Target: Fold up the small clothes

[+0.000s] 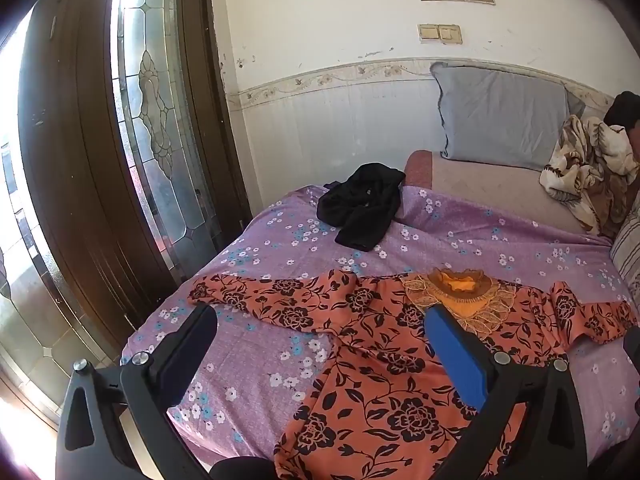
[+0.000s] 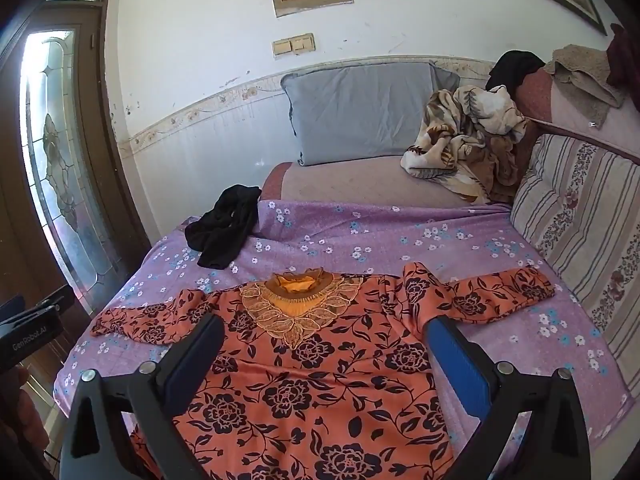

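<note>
Reading "GenRobot.AI" on left hand-held gripper [image 2: 30, 334], floral orange dress [image 2: 304, 384] unlabelled

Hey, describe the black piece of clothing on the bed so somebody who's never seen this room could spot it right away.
Start at the bed under the purple flowered sheet, with the wooden glass-paned door beside it. Past the spread-out orange floral top, toward the grey pillow, the black garment lies crumpled near the sheet's door-side far corner. It is the only plain, unpatterned dark piece on the sheet, bunched rather than flat.
</note>
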`<state>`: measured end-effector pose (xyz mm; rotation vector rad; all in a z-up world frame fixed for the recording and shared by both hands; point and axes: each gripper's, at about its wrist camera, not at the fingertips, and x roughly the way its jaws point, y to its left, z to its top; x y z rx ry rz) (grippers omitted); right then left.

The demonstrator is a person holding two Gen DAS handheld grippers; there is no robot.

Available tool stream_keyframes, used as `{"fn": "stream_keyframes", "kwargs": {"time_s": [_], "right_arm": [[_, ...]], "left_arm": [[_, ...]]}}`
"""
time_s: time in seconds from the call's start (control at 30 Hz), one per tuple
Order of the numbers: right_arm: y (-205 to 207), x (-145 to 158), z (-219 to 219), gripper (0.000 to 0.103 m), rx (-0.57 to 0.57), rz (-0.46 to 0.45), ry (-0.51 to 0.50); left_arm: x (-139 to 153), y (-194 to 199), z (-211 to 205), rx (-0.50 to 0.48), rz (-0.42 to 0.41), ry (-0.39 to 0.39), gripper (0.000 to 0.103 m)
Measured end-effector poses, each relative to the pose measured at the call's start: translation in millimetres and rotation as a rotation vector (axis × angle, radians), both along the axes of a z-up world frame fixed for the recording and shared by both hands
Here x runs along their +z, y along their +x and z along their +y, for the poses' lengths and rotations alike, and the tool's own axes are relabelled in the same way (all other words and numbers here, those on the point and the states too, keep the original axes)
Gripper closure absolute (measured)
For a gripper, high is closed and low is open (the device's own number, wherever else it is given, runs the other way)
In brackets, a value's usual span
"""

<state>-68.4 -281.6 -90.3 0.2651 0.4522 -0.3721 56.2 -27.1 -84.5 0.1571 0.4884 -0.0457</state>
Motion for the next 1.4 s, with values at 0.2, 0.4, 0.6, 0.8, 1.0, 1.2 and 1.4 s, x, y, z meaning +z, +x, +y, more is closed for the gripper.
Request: {"fn": "stream_keyframes", "kwargs": {"time_s": [0.2,0.4,0.6,0.8,1.0,1.2,1.4], "right_arm": [[3,-1,-1,0.000,-0.001,0.001,-0.007],[2,-7,-8,0.000,-0.002,0.014,0.002],[7,-8,-5,0.000,0.001,0.027,0.002],[11,-14,-9,0.000,0.000,0.034,0.018],[15,-18,-11,0.000,-0.006,0.051,0.027],[19,-26,-21,0.000,-0.018,0.058,0.035],[25,-39,-58,0.000,-0.062,0.067,0.071]], "left_arm": [[-3,-1,2,-0.001,0.000,0.000,0.000],[-9,-1,2,-0.002,0.006,0.000,0.000],[-11,5,-1,-0.002,0.018,0.005,0.000],[-17,10,-3,-0.003,0.031,0.012,0.000],[-23,14,-7,-0.005,0.042,0.020,0.000],[-30,21,-14,-0.009,0.055,0.033,0.000],[-53,42,-32,-0.024,0.092,0.056,0.000]]}}
